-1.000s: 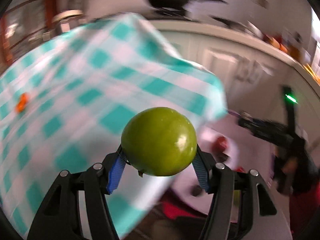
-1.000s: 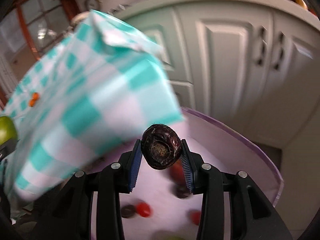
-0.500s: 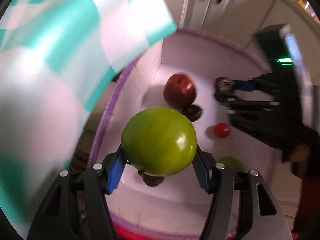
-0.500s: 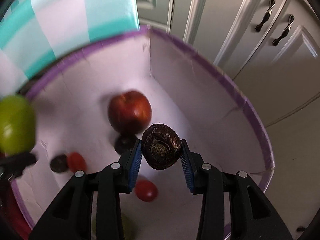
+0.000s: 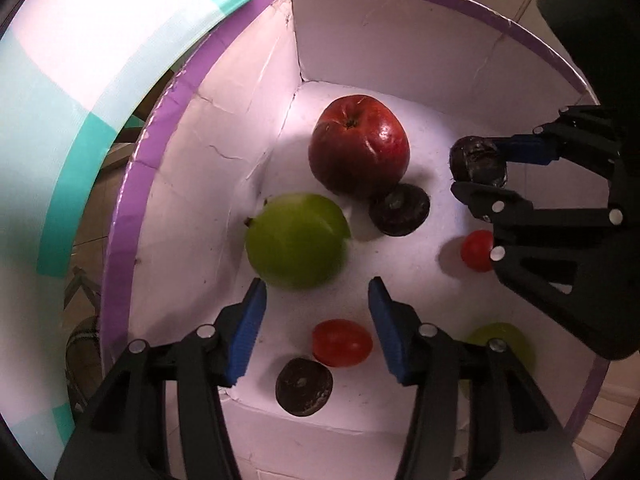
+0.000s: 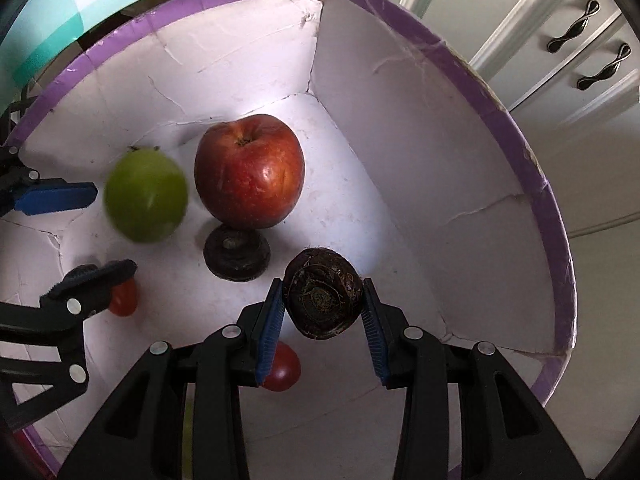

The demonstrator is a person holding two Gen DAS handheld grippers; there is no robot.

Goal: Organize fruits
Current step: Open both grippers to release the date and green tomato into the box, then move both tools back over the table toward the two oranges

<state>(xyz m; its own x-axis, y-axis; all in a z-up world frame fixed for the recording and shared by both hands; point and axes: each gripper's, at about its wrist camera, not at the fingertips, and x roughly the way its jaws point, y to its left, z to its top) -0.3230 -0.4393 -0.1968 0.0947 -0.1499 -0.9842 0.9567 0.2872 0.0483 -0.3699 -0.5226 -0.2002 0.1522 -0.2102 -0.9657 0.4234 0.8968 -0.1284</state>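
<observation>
A white box with a purple rim (image 5: 132, 184) (image 6: 556, 216) holds fruit. My left gripper (image 5: 316, 292) is open over it; the green apple (image 5: 296, 240) (image 6: 146, 196) is free just beyond its fingers, blurred in the right wrist view. My right gripper (image 6: 323, 300) is shut on a dark wrinkled fruit (image 6: 322, 298), also in the left wrist view (image 5: 478, 162), held above the box floor. Inside lie a red apple (image 5: 360, 152) (image 6: 250, 170), a dark fruit (image 5: 399, 209) (image 6: 237, 254), another dark fruit (image 5: 304, 386) and small red tomatoes (image 5: 341, 342) (image 6: 282, 368).
A teal-and-white checked cloth (image 5: 52, 128) hangs at the box's left. White cabinet doors with dark handles (image 6: 572, 32) stand behind the box. A yellow-green fruit (image 5: 502, 340) lies at the box's near right, partly hidden by my left gripper.
Both grippers swung from the cloth down into the box. My left gripper opened and let go of the green apple, which now drops into the box. My right gripper keeps its dark fruit.
</observation>
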